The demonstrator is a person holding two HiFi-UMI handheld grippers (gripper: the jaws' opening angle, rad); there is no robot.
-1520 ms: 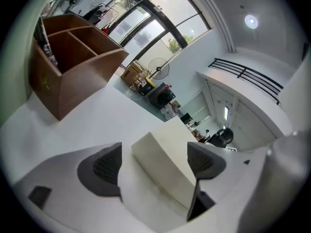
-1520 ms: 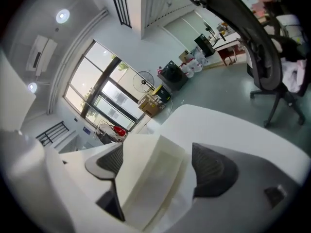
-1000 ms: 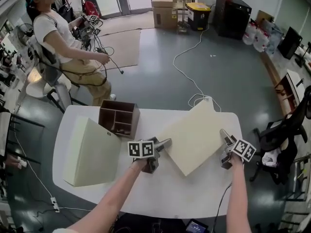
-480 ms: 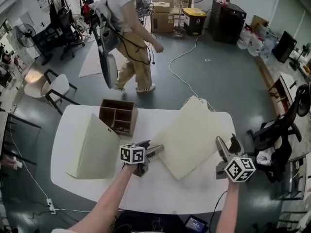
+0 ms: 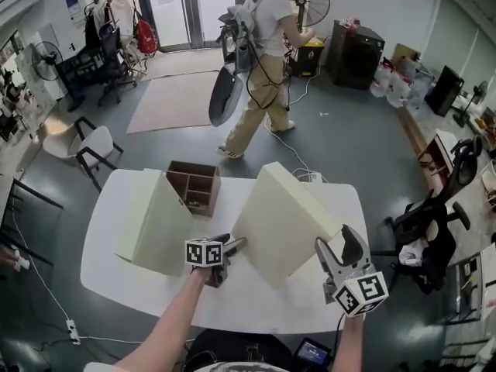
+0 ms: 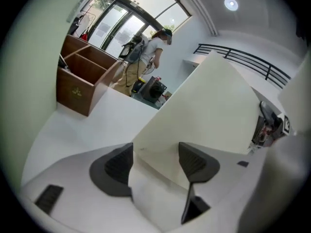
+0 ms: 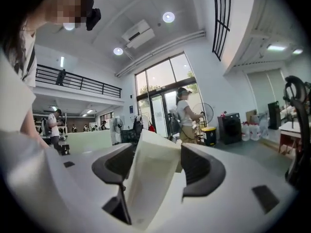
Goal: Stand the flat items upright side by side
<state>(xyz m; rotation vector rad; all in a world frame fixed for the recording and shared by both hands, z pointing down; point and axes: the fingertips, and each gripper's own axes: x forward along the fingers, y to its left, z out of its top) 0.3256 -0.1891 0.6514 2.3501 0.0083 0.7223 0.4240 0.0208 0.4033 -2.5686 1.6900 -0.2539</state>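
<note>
Tilting up off the white table (image 5: pixel 256 304) just right of the brown wooden box (image 5: pixel 194 186), the raised panel (image 5: pixel 279 219) is held at two places. Its lower corner on the box's side is clamped between the fingers (image 6: pixel 119 164) of the left gripper (image 5: pixel 236 244), and its edge farthest from the box is pinched between the fingers (image 7: pixel 197 166) of the right gripper (image 5: pixel 333 237). Both pairs of jaws have just been closing and are kept moderately apart by the panel's thickness, while the second panel (image 5: pixel 159 223) is seen propped on edge just beside the box's left side.
</note>
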